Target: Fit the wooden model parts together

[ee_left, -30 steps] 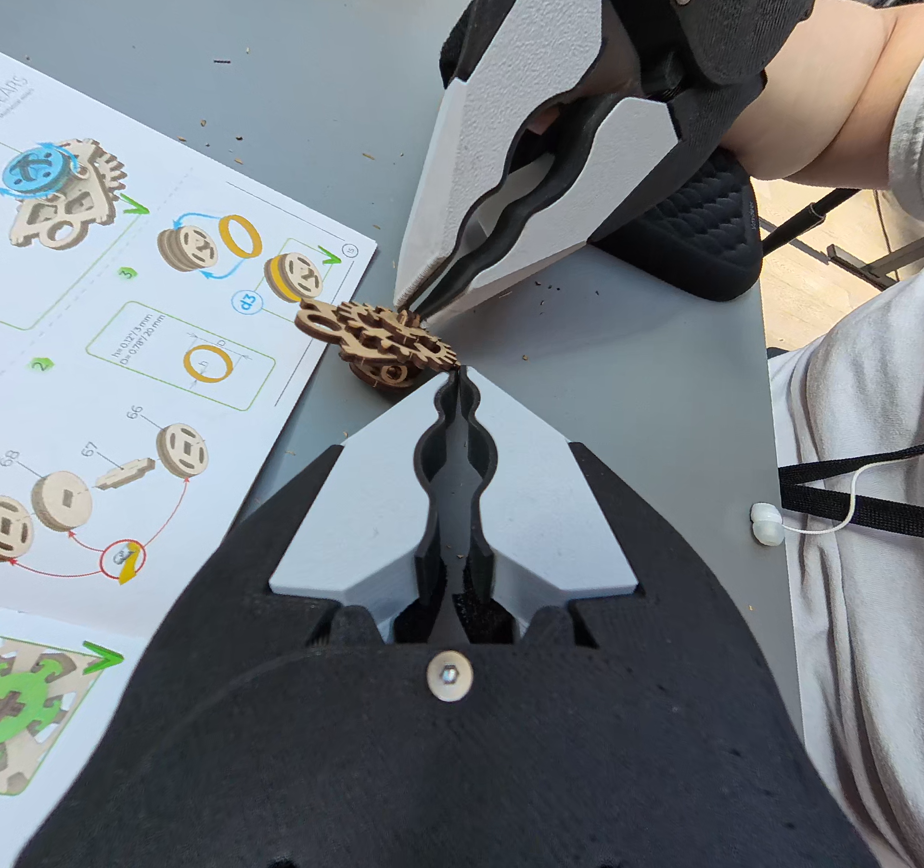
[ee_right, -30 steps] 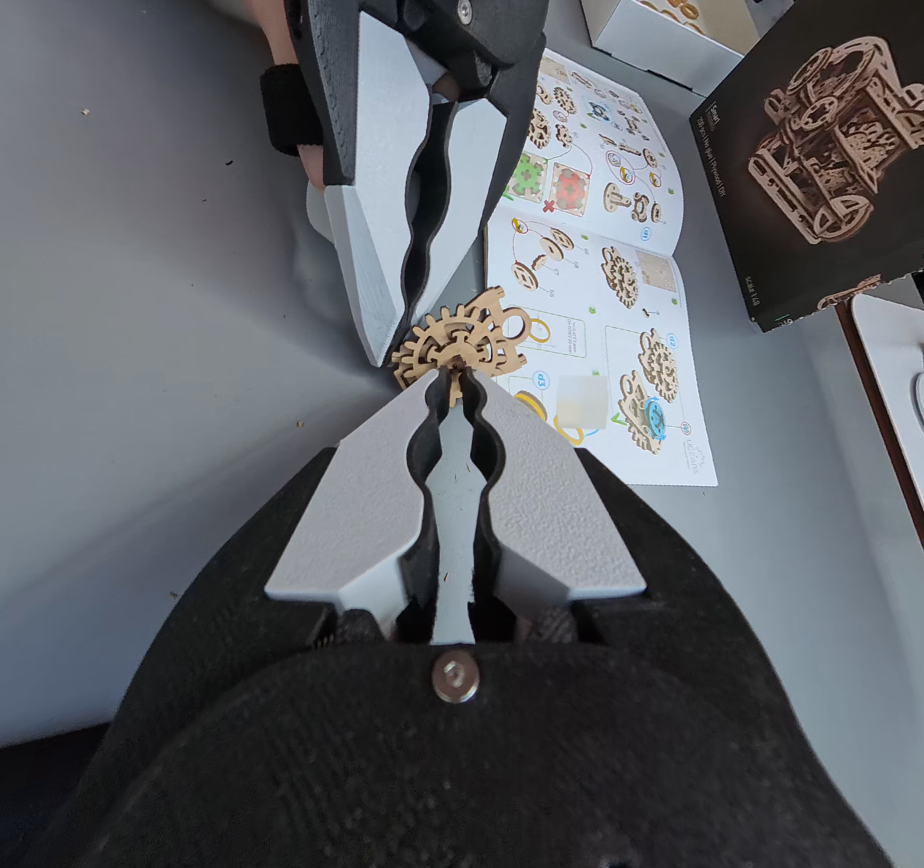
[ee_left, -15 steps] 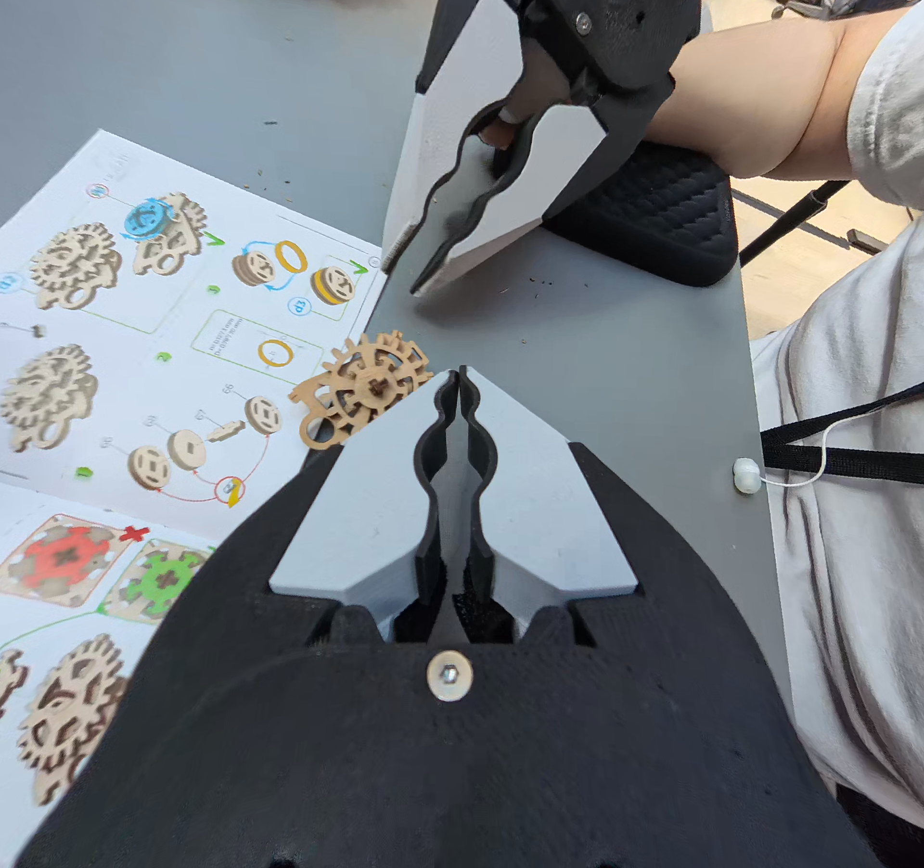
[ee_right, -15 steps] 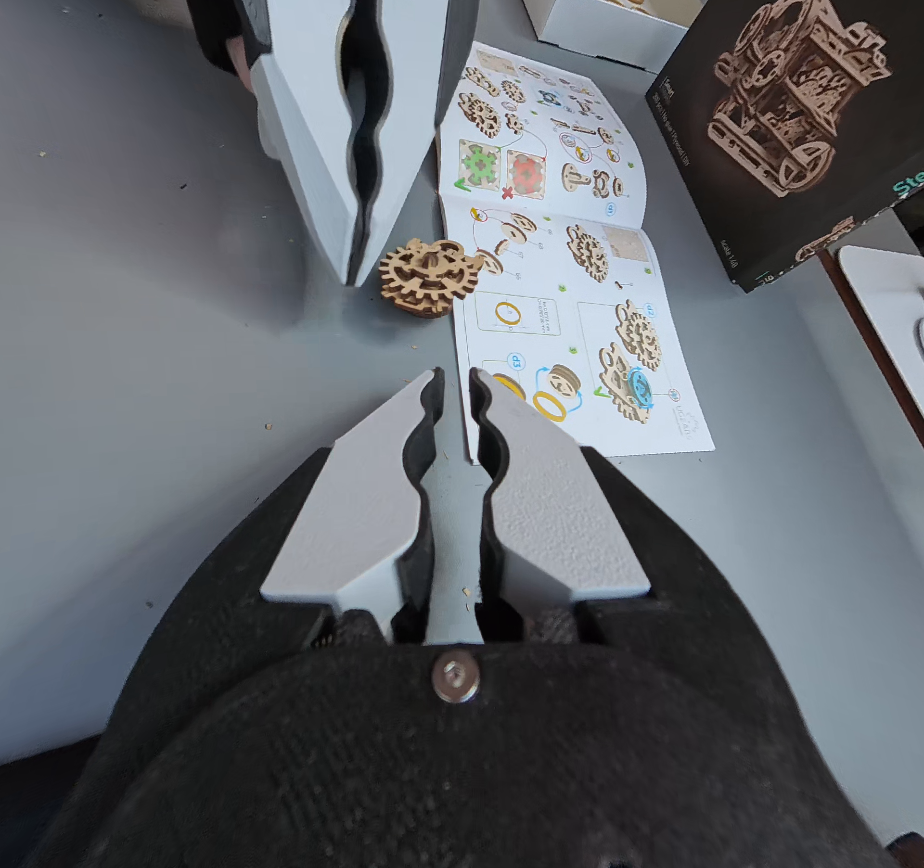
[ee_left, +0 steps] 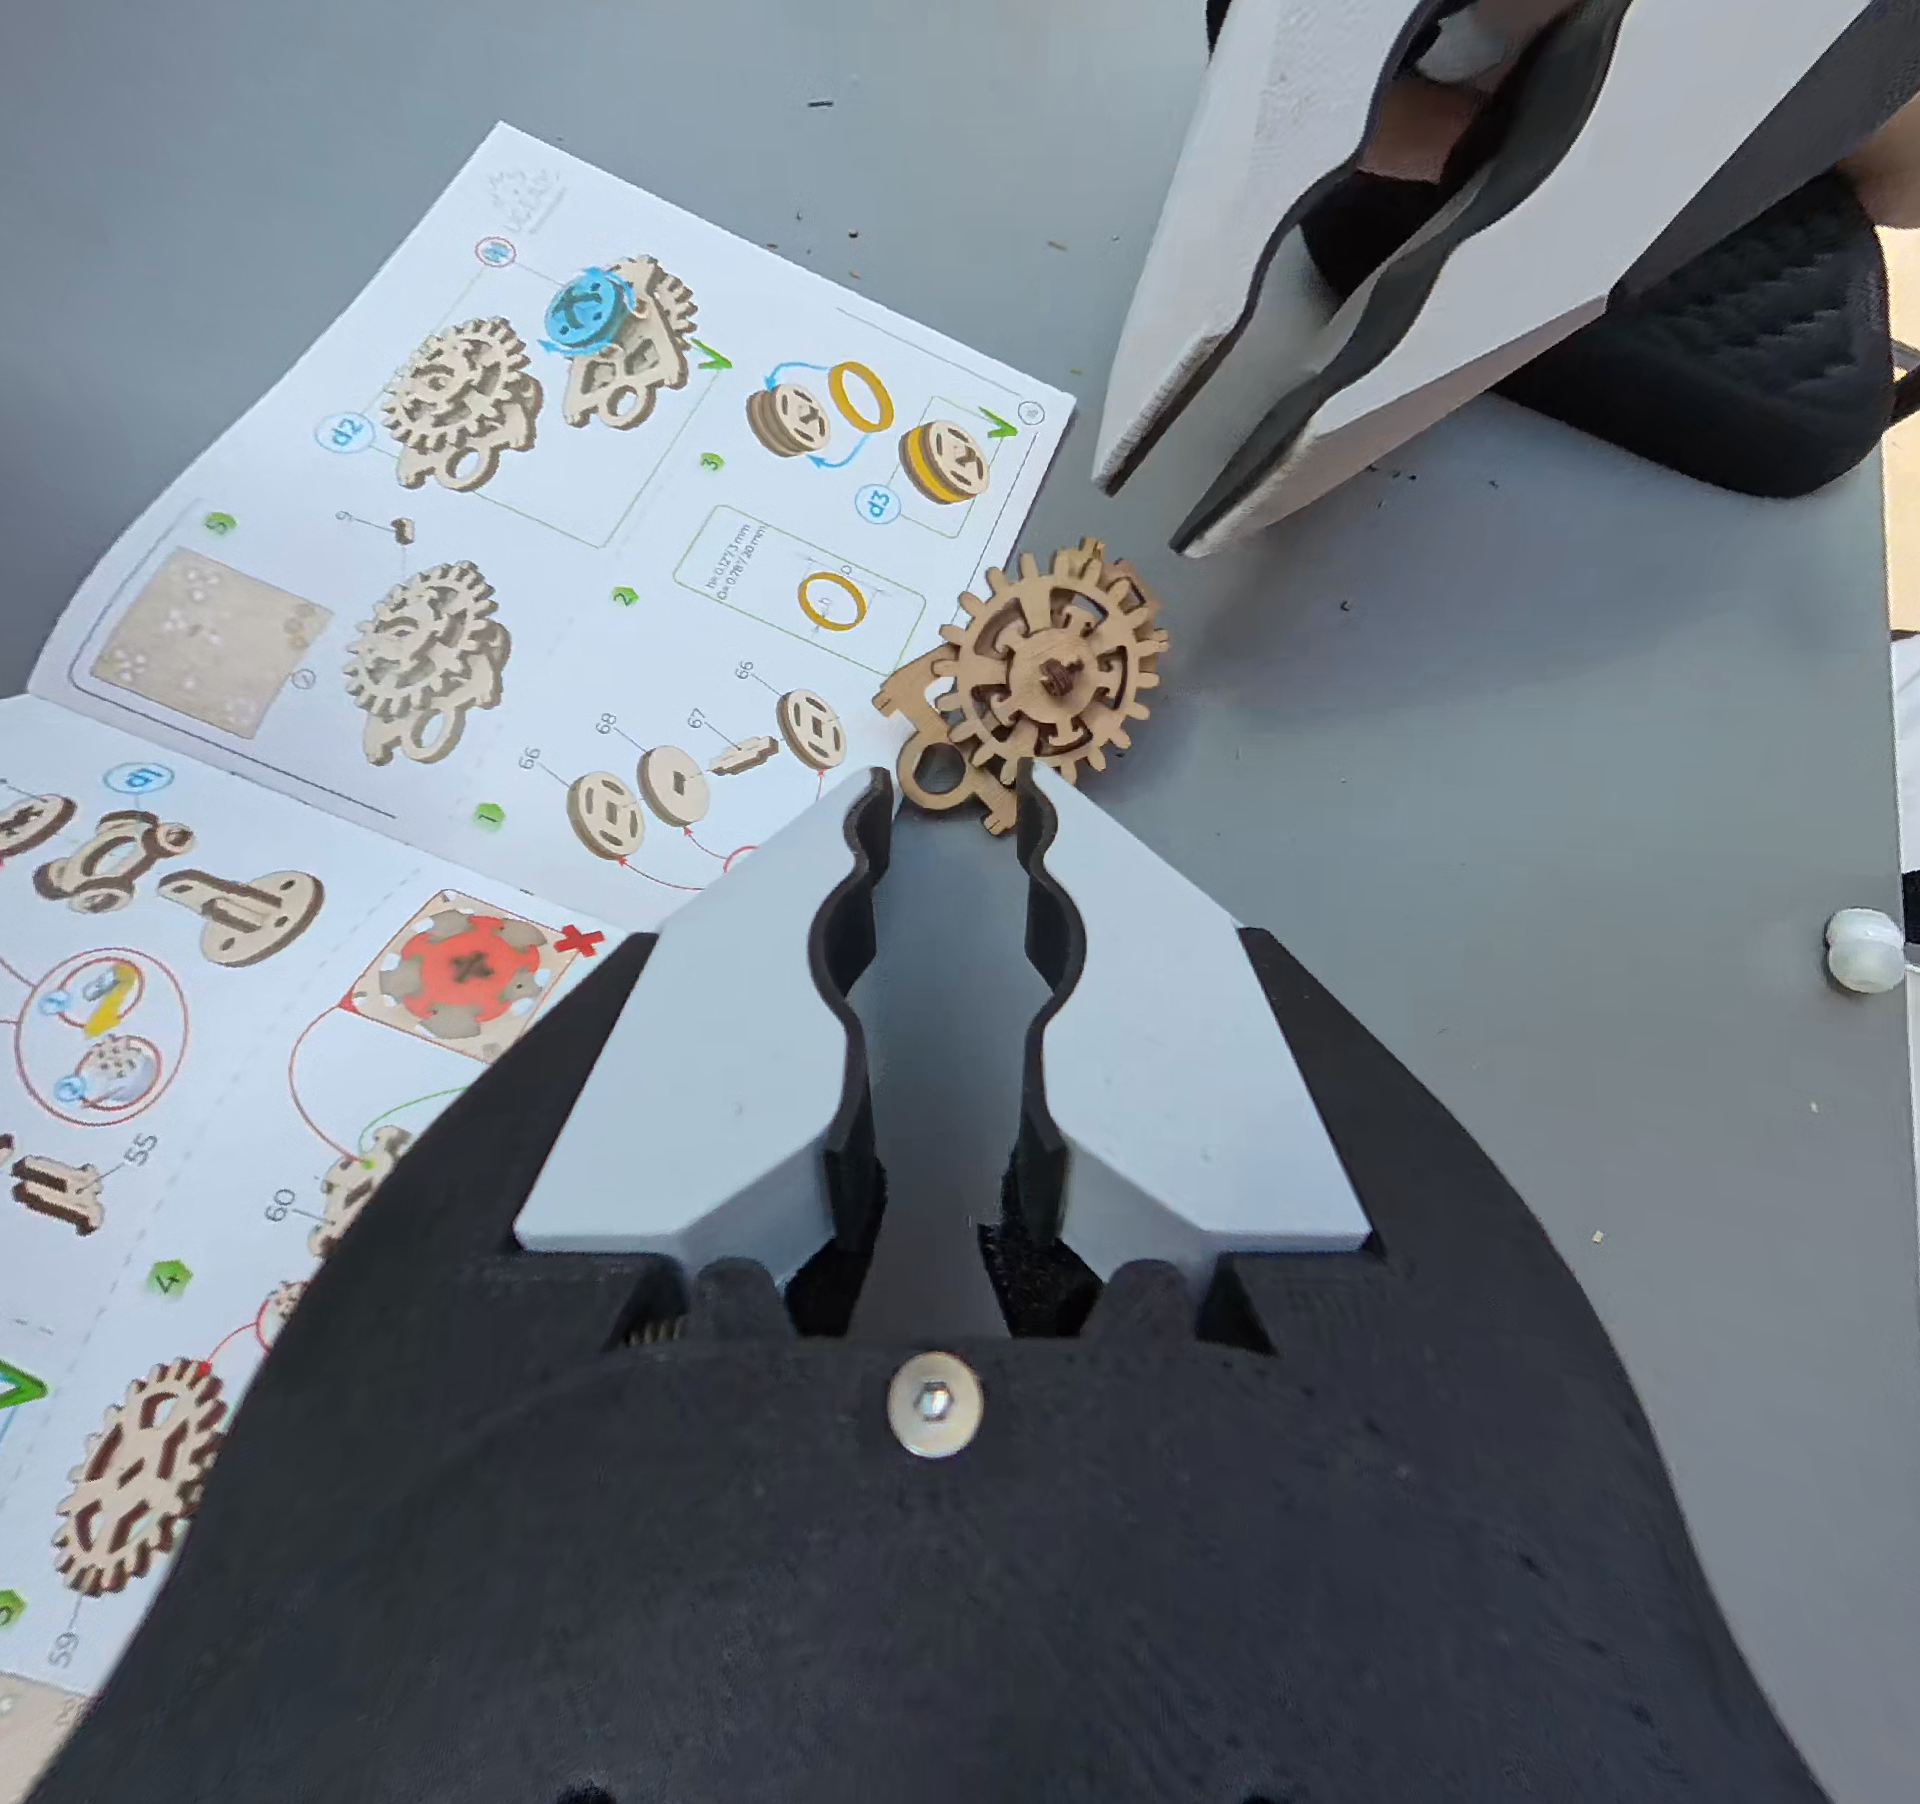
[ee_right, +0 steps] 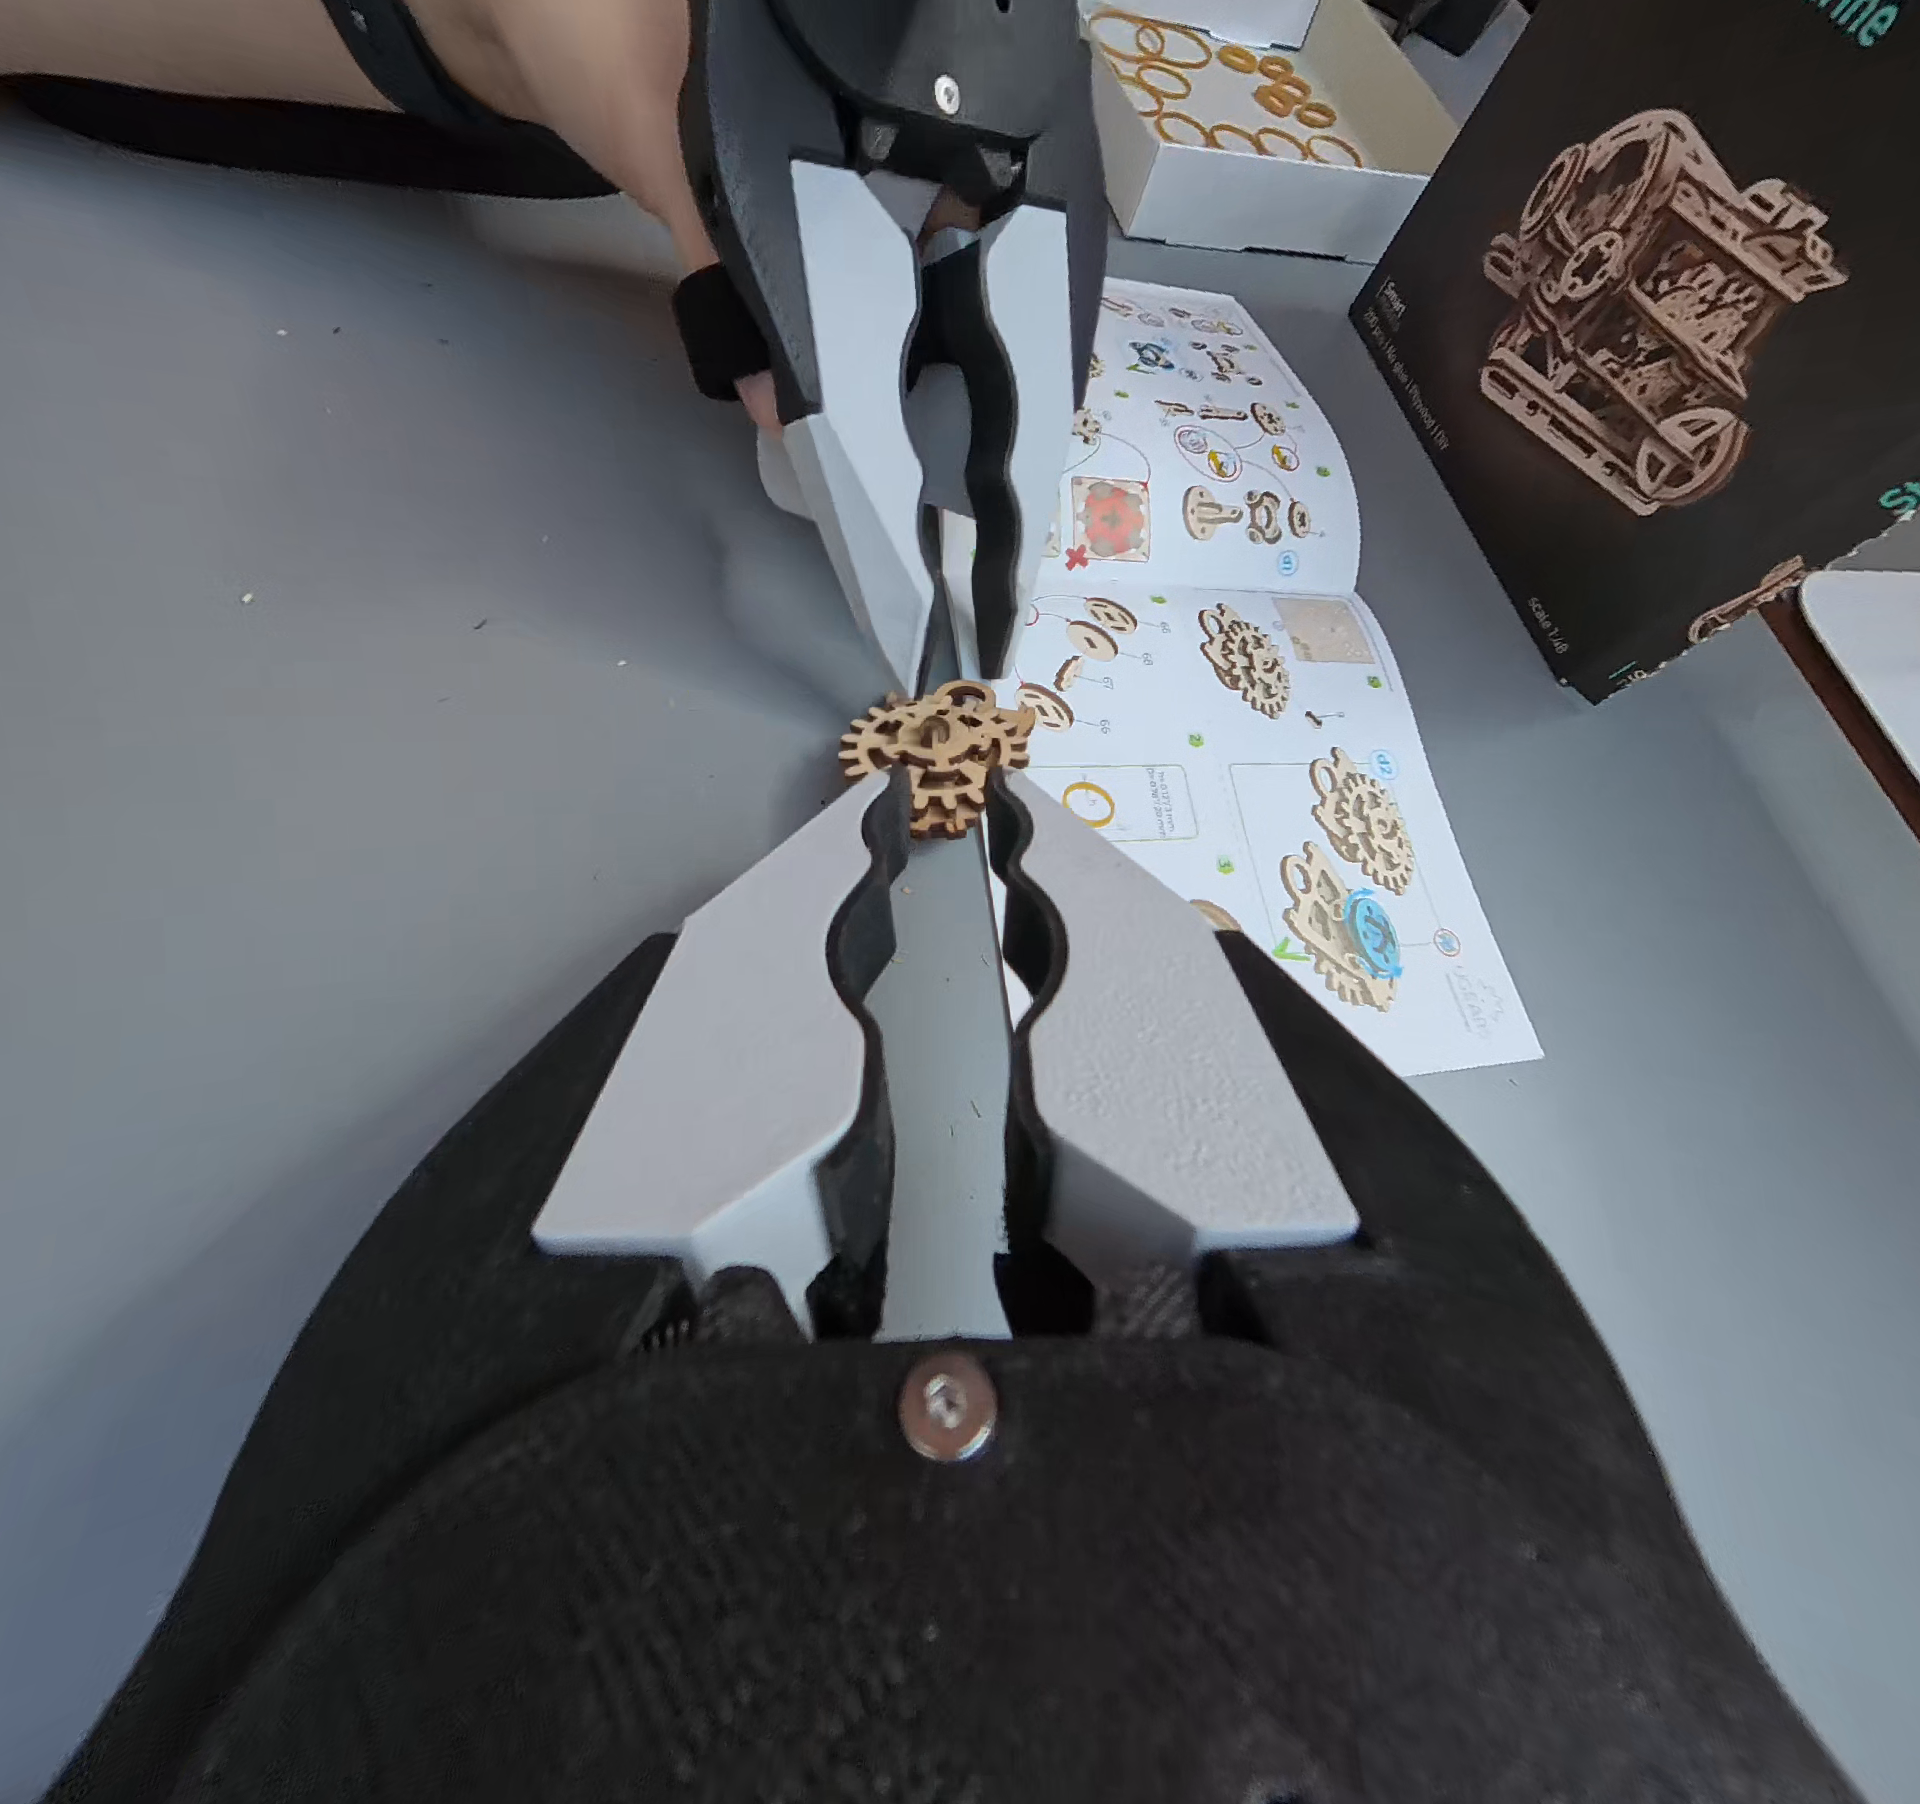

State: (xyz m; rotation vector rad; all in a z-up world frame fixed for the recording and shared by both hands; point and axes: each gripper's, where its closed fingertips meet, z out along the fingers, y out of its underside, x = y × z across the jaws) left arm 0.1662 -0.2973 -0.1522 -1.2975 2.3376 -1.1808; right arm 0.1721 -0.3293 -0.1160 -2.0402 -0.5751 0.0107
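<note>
The wooden gear assembly [ee_left: 1049, 679] lies on the grey table [ee_left: 1507, 871] at the right edge of the instruction booklet [ee_left: 520, 559]. My left gripper [ee_left: 956, 783] is open, its tips on either side of the assembly's ring lug; I cannot tell if they touch it. My right gripper [ee_left: 1143, 513] hovers just beyond the gears, jaws a little apart and empty. In the right wrist view the assembly [ee_right: 914, 736] sits at my right gripper's [ee_right: 943, 798] tips, with the left gripper [ee_right: 961, 658] right behind it.
A black model box [ee_right: 1662, 300] stands to the right of the booklet [ee_right: 1247, 767]. A white box of rubber rings [ee_right: 1226, 123] is behind it. A black padded rest [ee_left: 1714, 372] and a white earbud [ee_left: 1865, 949] lie near the table's right edge. The white earbud [ee_left: 1865, 949] is about equally far from each gripper, around 20 centimetres.
A second ago both grippers were shut on the assembly. They let go and pulled back. Now the left jaws have opened around the lug and the right gripper has come close again.
</note>
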